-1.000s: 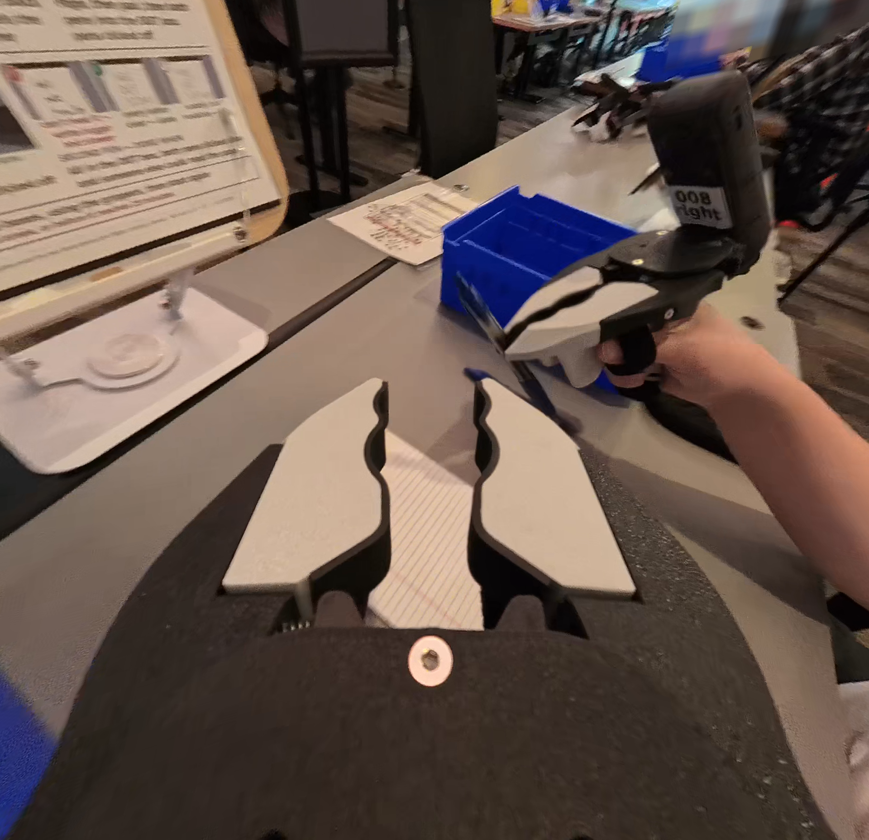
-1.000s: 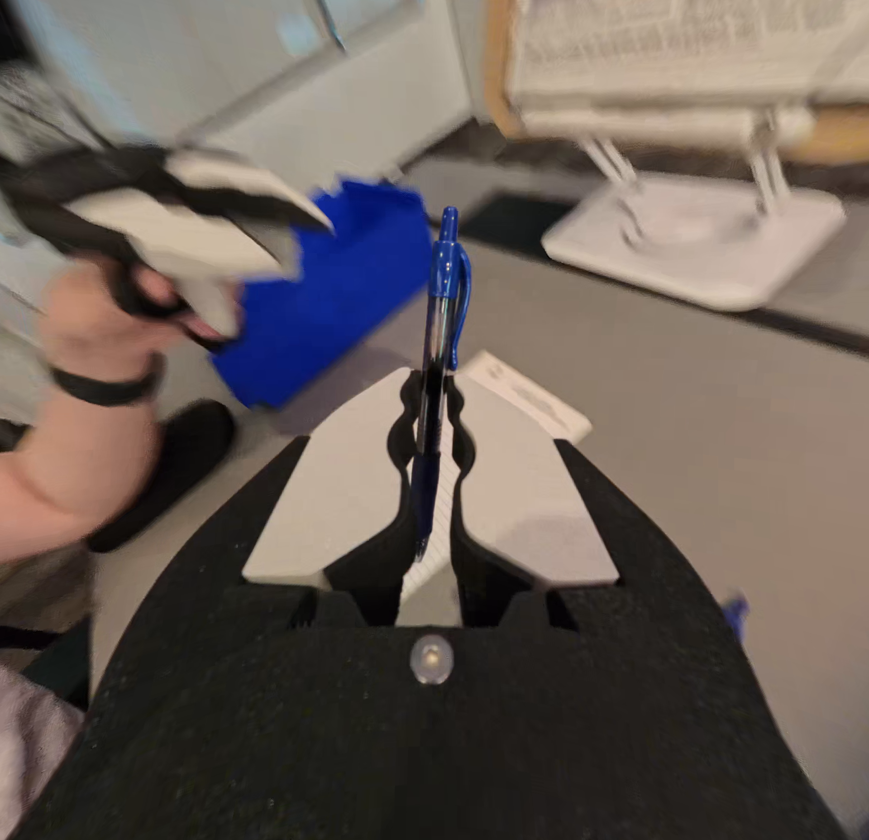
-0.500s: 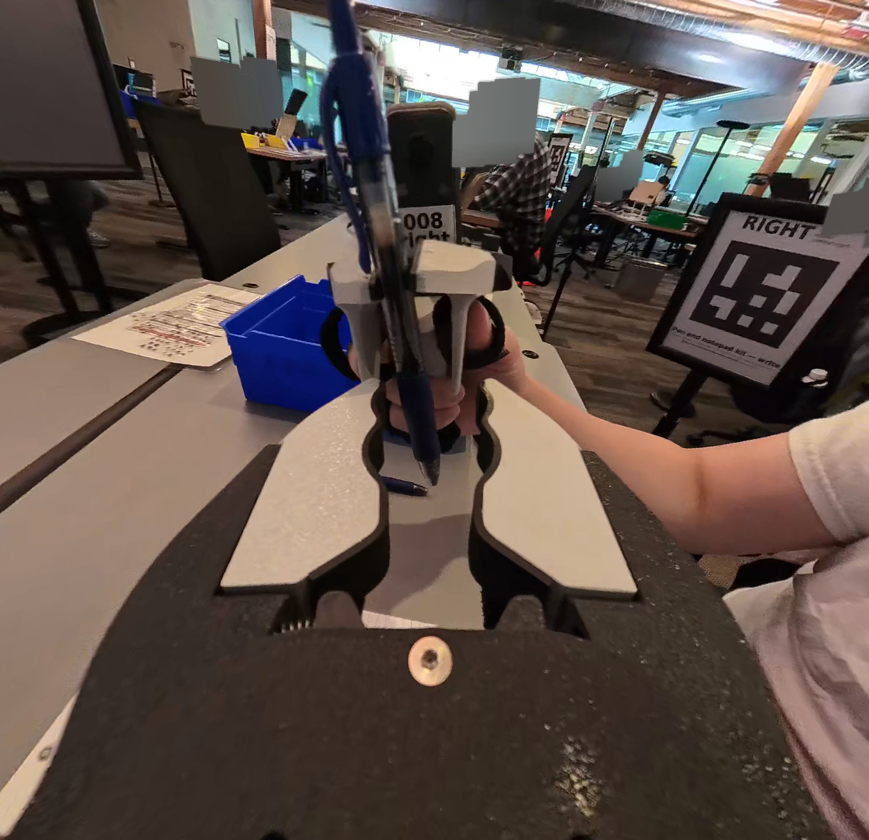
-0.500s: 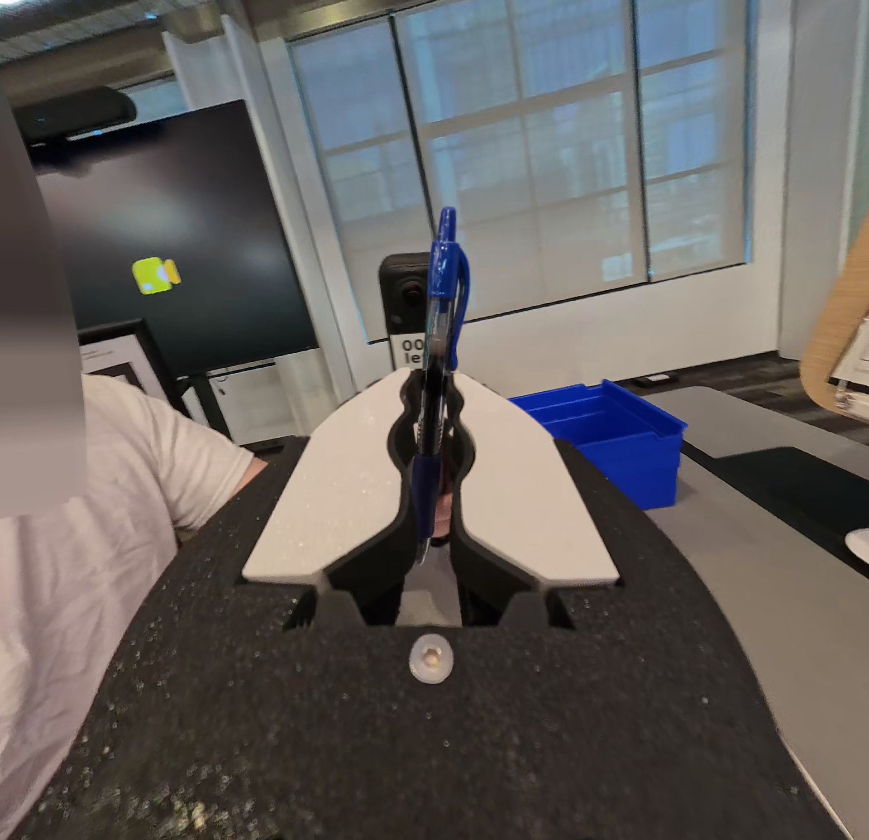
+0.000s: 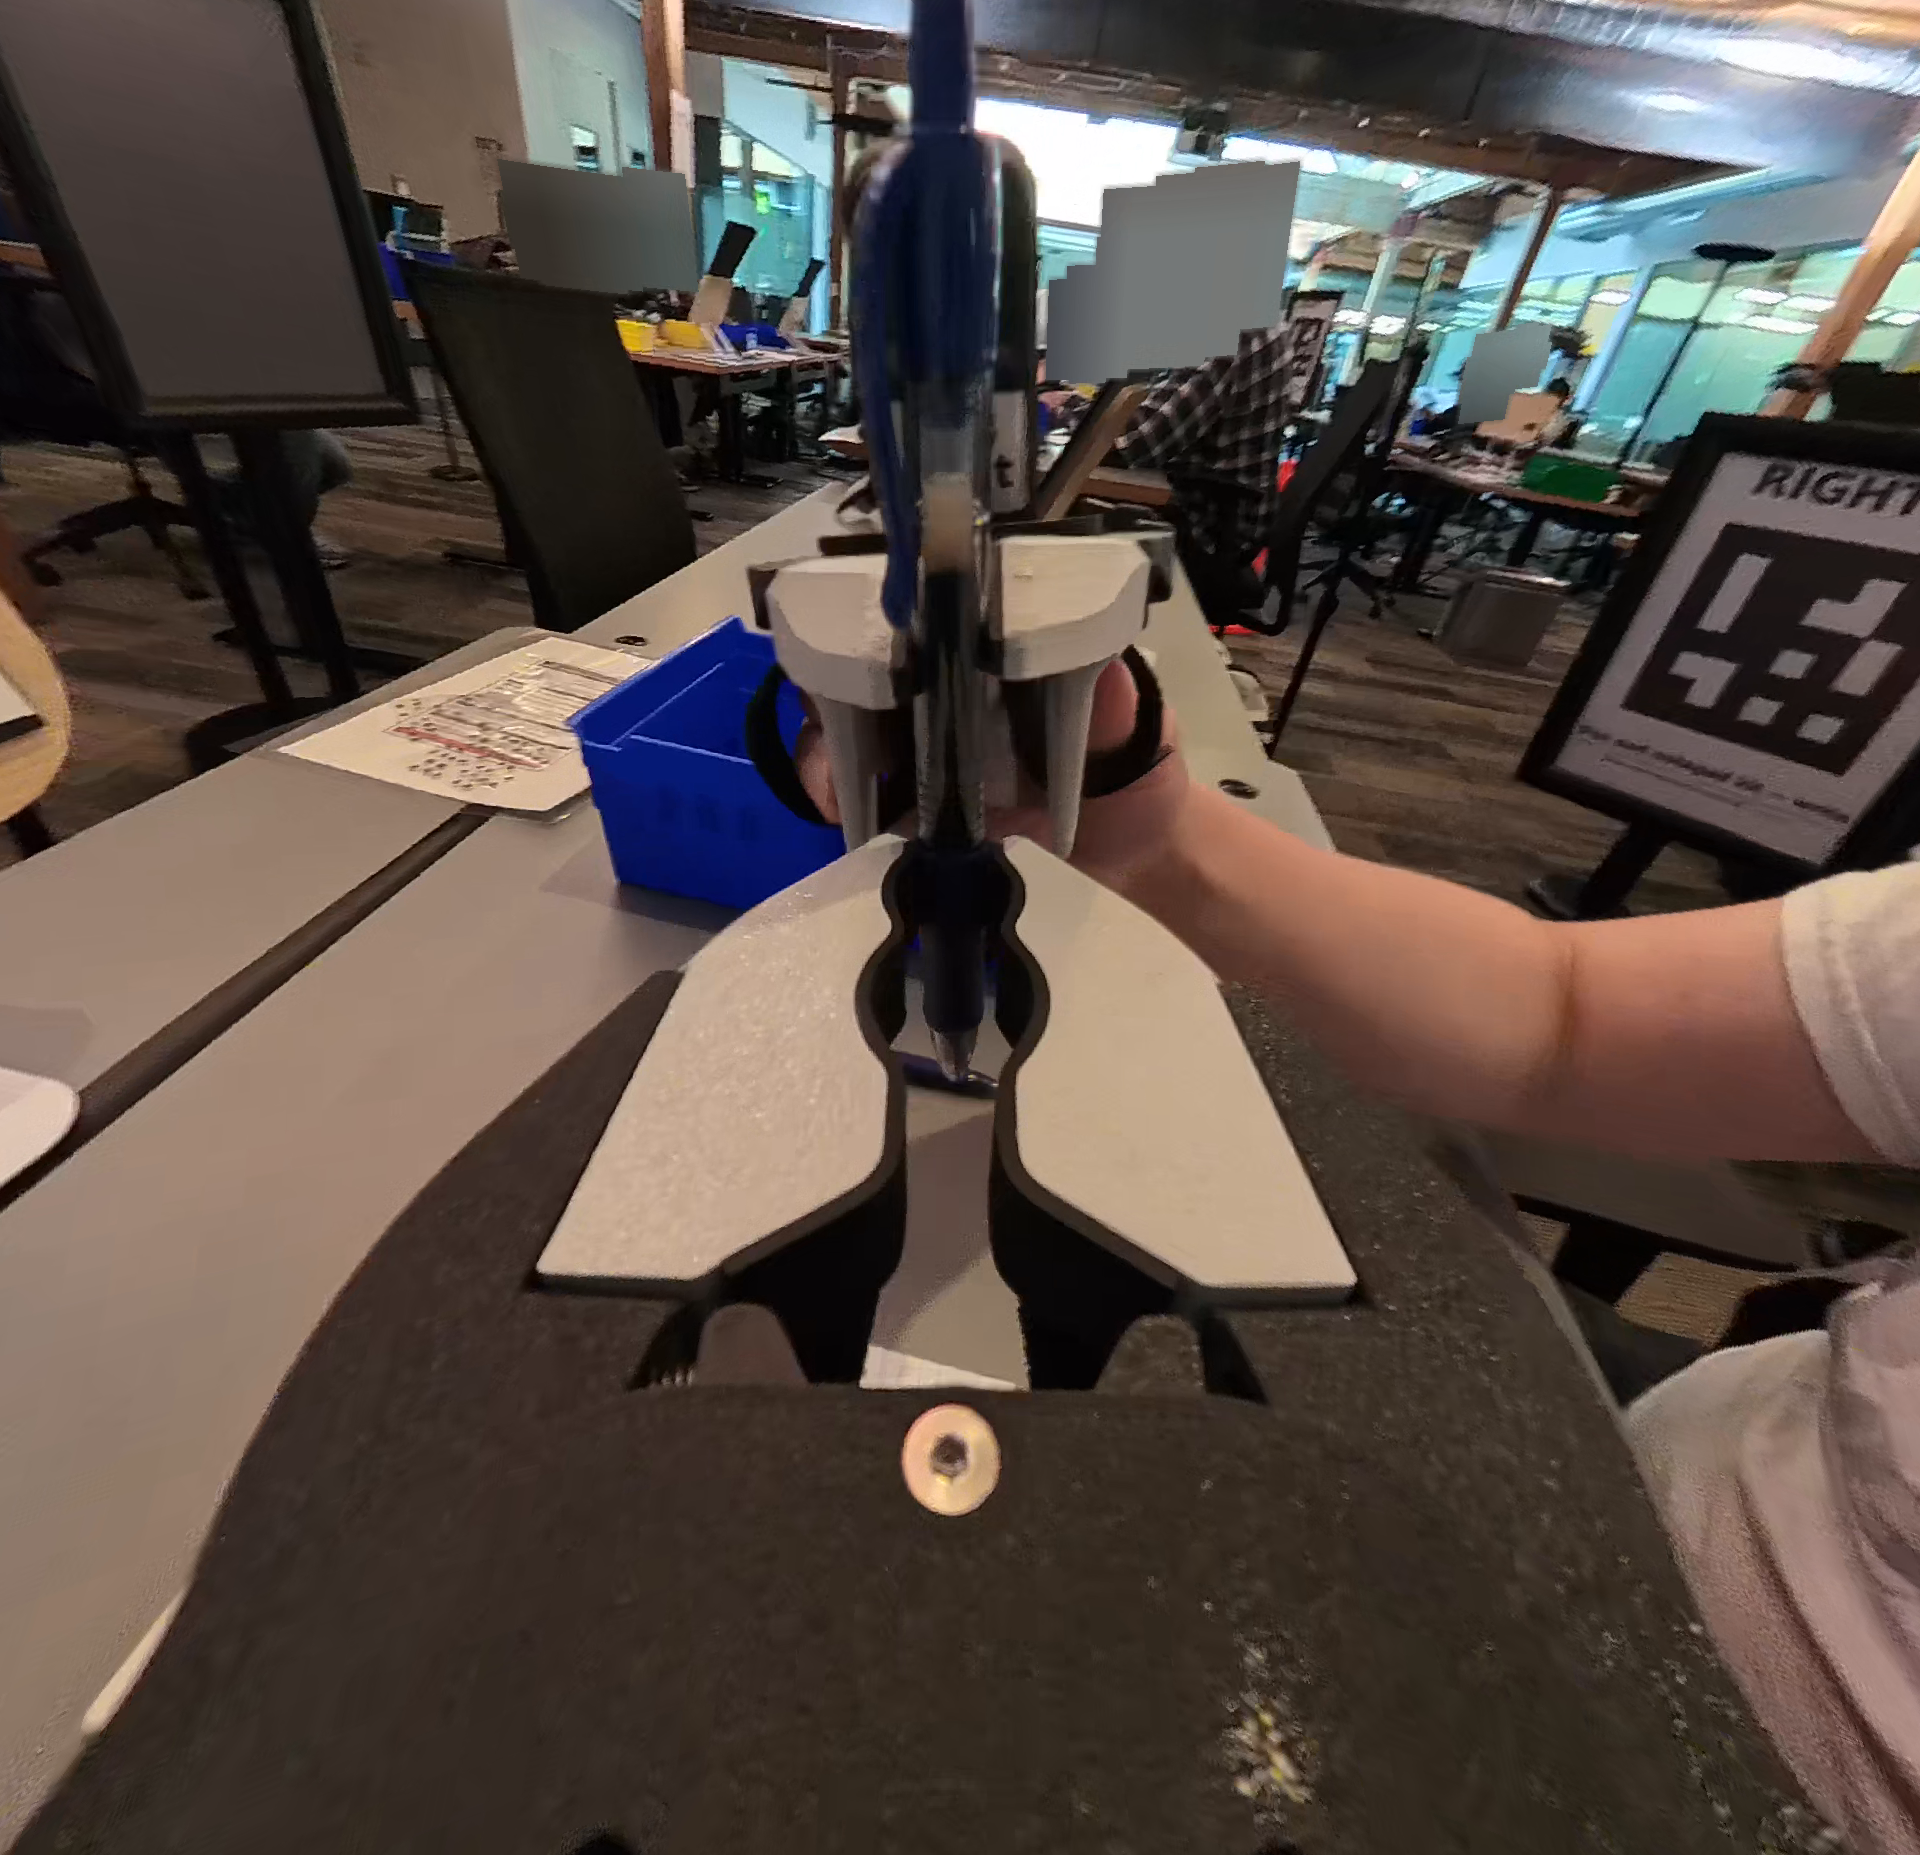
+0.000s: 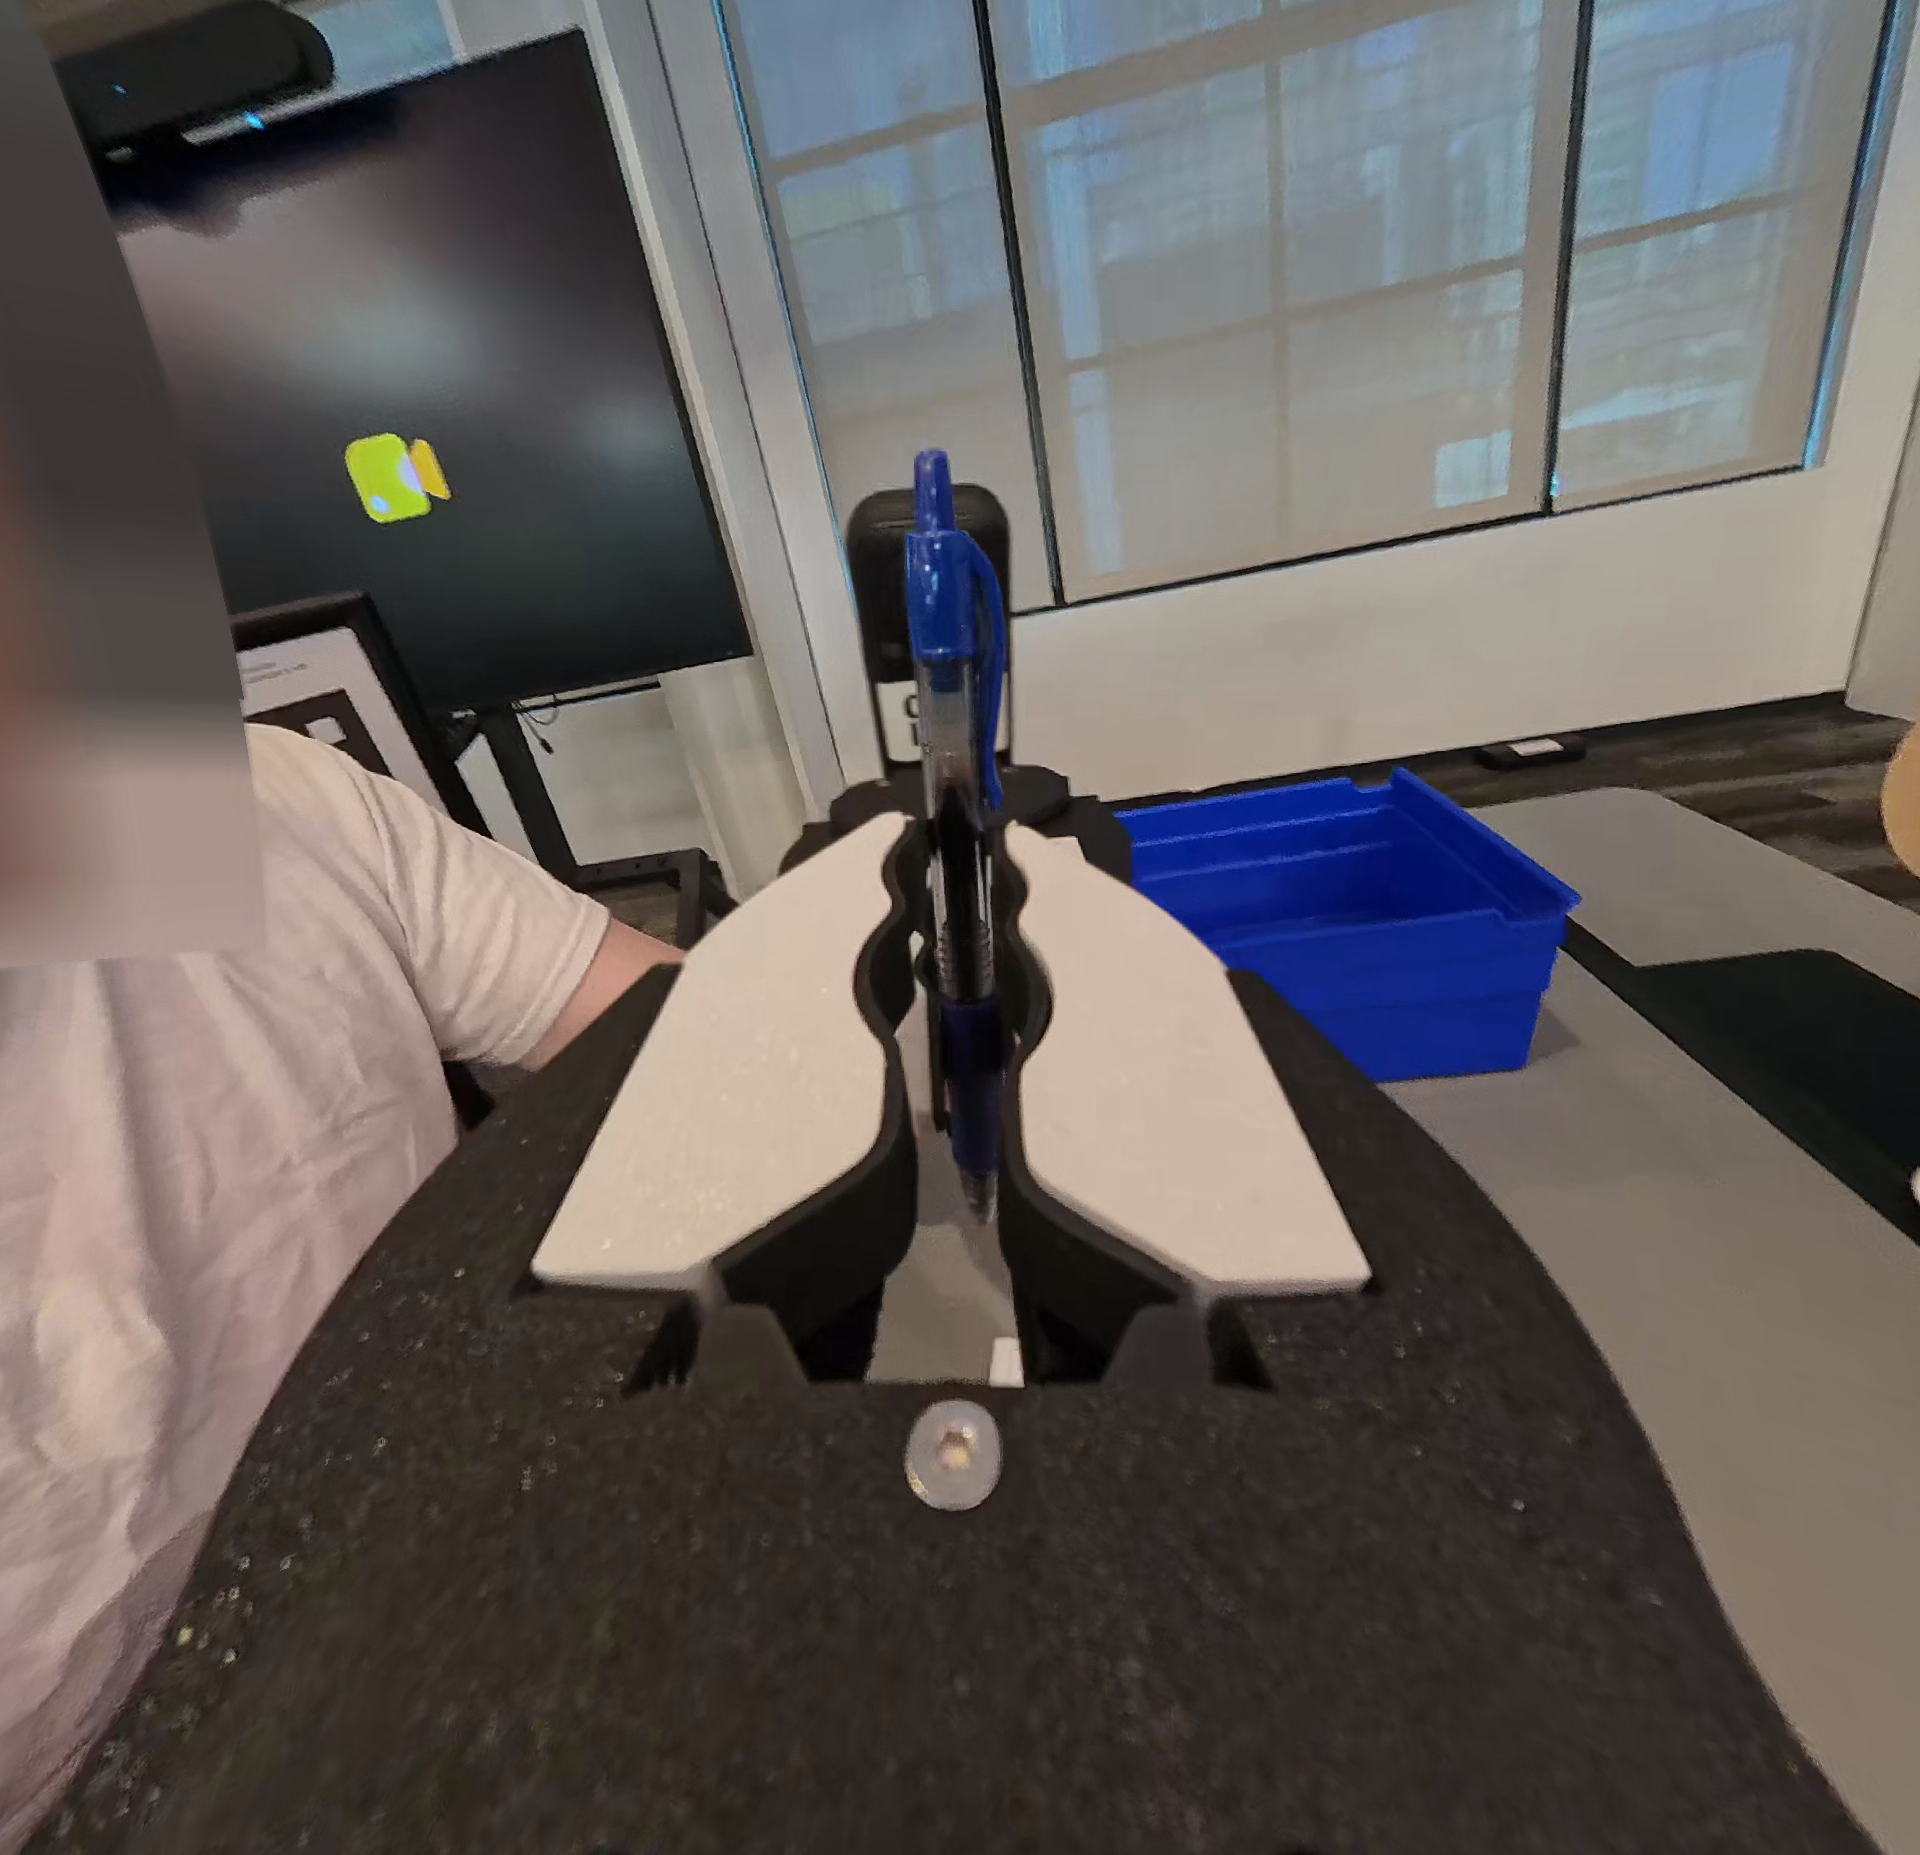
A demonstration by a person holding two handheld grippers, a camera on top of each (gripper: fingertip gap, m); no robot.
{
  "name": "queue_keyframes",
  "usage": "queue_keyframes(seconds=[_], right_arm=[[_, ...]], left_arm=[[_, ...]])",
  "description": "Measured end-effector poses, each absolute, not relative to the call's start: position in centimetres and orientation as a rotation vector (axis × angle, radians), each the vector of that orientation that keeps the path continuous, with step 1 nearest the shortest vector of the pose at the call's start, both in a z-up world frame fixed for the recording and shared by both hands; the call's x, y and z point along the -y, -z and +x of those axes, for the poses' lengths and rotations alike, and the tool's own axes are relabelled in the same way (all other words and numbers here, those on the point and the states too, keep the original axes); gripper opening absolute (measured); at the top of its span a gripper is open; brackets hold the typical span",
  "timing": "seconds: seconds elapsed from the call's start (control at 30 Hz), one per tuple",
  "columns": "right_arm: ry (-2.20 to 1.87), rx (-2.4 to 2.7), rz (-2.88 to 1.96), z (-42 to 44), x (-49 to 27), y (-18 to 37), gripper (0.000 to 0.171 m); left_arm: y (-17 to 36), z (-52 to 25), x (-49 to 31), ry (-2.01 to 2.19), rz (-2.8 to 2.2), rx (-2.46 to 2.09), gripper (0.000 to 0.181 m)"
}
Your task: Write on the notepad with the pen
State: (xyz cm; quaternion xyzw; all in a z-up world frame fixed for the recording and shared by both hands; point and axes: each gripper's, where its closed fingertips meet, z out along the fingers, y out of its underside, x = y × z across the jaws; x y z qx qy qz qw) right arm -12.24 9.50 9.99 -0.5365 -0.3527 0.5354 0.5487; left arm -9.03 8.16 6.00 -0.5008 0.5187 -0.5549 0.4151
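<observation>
The two grippers face each other tip to tip above the grey table (image 5: pixel 312 1078). The right gripper (image 6: pixel 958 932) is clamped on the blue pen (image 6: pixel 956 870), pinching the barrel between its white fingers (image 6: pixel 748 1057) just above the dark rubber grip. The pen stands upright, clip and push button at the top, writing tip pointing down into the gap between the fingers and clear of the table.

From the other side, the same pen (image 5: pixel 940 517) rises through the right gripper (image 5: pixel 961 662), which a hand (image 5: pixel 1101 808) holds by its black loops. The lower end of the pen hangs between the fingertips of the left gripper (image 5: pixel 951 912). The white fingers (image 5: pixel 748 1078) of that left gripper are close on either side of the grip section; I cannot tell whether they are touching it or just flanking it, and the gap behind widens toward the palm.

A thin white sliver (image 5: pixel 935 1374) shows on the table under the left gripper's throat, at the base of the fingers, probably the notepad's edge, though too little shows to be sure. A blue bin (image 5: pixel 696 766) sits on the table just behind and to the side of the grippers, beside a printed sheet (image 5: pixel 468 725) lying flat.
</observation>
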Motion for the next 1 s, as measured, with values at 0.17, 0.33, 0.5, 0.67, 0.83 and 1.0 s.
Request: queue_keyframes(seconds=[0.17, 0.33, 0.5, 0.67, 0.83, 1.0], right_arm=[[-1.015, 0.735, -1.356, -10.4, -10.5, -10.8, 0.042], [-0.78, 0.701, -1.492, -10.2, -11.1, -10.6, 0.05], [-0.854, 0.644, -1.537, -10.5, -11.3, -9.6, 0.012], [-0.855, 0.668, -1.518, -9.7, -11.5, -9.3, 0.01], [-0.976, 0.763, -1.484, -9.4, -10.1, -9.6, 0.01], [-0.982, 0.894, -1.443, -9.2, -8.6, -9.8, 0.01]], left_arm=[[-5.0, -8.5, -9.5, 1.174, -1.335, -1.248, 0.012], [-3.8, -7.7, -10.3, 0.982, -1.377, -1.196, 0.012], [-2.5, -6.8, -10.4, 0.92, -1.396, -1.179, 0.012], [-2.3, -6.5, -10.3, 0.948, -1.391, -1.19, 0.012], [-2.1, -6.1, -8.8, 1.008, -1.351, -1.313, 0.02], [-1.3, -5.8, -6.7, 1.147, -1.322, -1.456, 0.025]])
